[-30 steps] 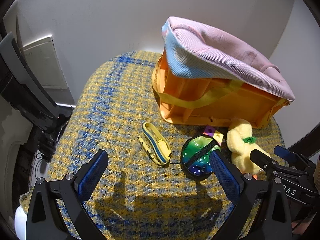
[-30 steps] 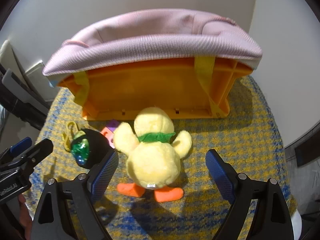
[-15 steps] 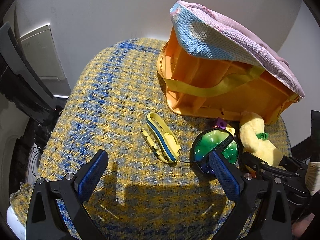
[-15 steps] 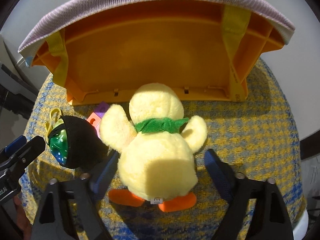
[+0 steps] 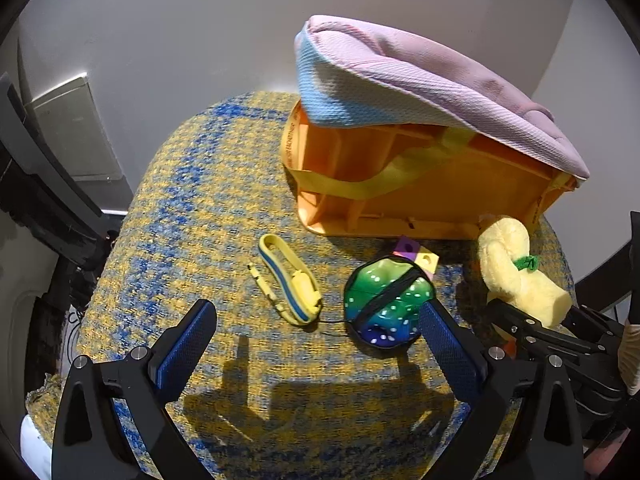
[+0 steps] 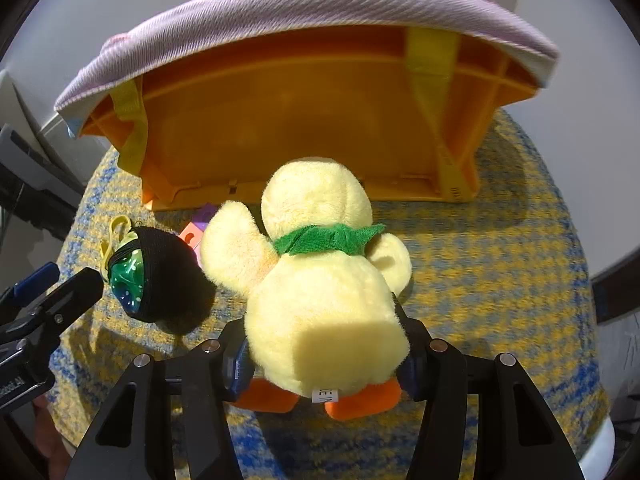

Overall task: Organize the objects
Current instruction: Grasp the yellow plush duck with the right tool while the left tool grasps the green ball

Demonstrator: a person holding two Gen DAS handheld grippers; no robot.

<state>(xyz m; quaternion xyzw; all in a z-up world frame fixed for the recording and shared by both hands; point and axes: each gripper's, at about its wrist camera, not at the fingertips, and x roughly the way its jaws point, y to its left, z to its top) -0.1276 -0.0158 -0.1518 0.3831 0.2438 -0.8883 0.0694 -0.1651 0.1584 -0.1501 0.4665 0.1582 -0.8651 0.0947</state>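
The duck [image 6: 320, 280] sits pinched at its lower body between the two fingers of the right gripper [image 6: 324, 360], its orange feet just under the fingers and its head pointing away toward the bin [image 6: 280, 120]. The fingers press into the plush on both sides, so the grip looks firm, though whether the duck is clear of the cloth [image 6: 500, 272] cannot be told. The bin lies tipped on its side straight ahead of this gripper, its mouth facing the duck, with a pink cushion [image 6: 300, 8] draped over its top.

Ahead and to the left of the right gripper lies a green-and-black ball [image 6: 148, 276], and just beyond it two small blocks [image 6: 196, 228] near the bin's lip. The left gripper [image 5: 316, 340] hangs spread wide with nothing between its fingers; the ball [image 5: 388, 304] lies just inside its right finger and a yellow strap [image 5: 290, 280] is ahead, near the middle of its gap.

The step in hand looks like gathering the duck for the bin. The next move probably calls for carrying it forward into the bin's mouth, low enough to pass under the cushion, then spreading the fingers. The left gripper is well placed to close on the ball.
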